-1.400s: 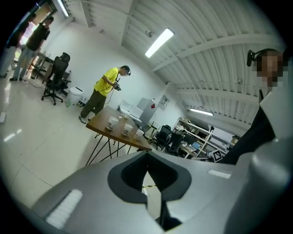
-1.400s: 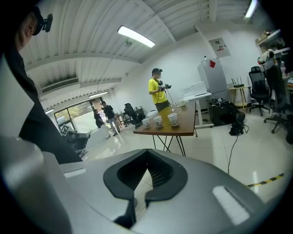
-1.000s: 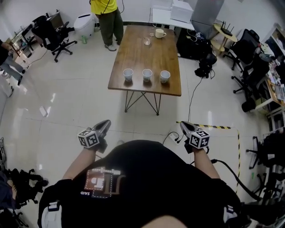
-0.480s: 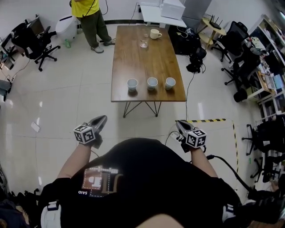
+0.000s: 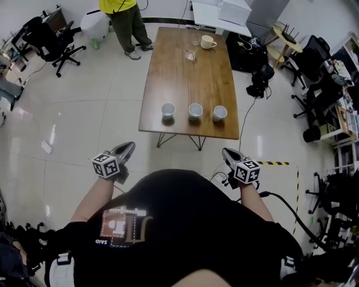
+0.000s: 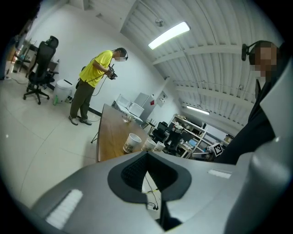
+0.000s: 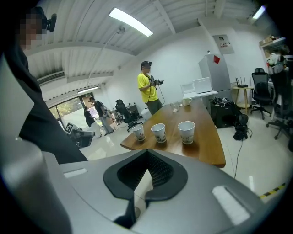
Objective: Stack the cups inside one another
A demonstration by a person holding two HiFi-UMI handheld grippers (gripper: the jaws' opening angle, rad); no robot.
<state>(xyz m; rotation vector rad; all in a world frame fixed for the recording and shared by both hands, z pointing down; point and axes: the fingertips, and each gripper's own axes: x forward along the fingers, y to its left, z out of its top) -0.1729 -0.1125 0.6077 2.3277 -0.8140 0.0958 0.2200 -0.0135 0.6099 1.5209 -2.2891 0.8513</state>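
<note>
Three white paper cups stand upright in a row near the front edge of a wooden table [image 5: 190, 78]: the left cup [image 5: 168, 110], the middle cup [image 5: 195, 110] and the right cup [image 5: 219, 112]. They are apart, none inside another. My left gripper [image 5: 128, 149] and right gripper [image 5: 228, 153] hang over the floor close to my body, well short of the table. Both are shut and hold nothing. The left gripper [image 6: 146, 153] view shows the cups [image 6: 132, 142] far off. Beyond the right gripper [image 7: 147, 151] is the same row of cups [image 7: 159, 132].
A mug [image 5: 207, 41] and a glass [image 5: 190, 54] sit at the table's far end. A person in a yellow shirt [image 5: 126, 17] stands past the far left corner. Office chairs [image 5: 56, 39] are at left, more chairs and cables [image 5: 263, 84] at right. Striped tape [image 5: 275, 163] marks the floor.
The table and cups have come a little nearer and lower in the head view. Both grippers stay shut and low by my body.
</note>
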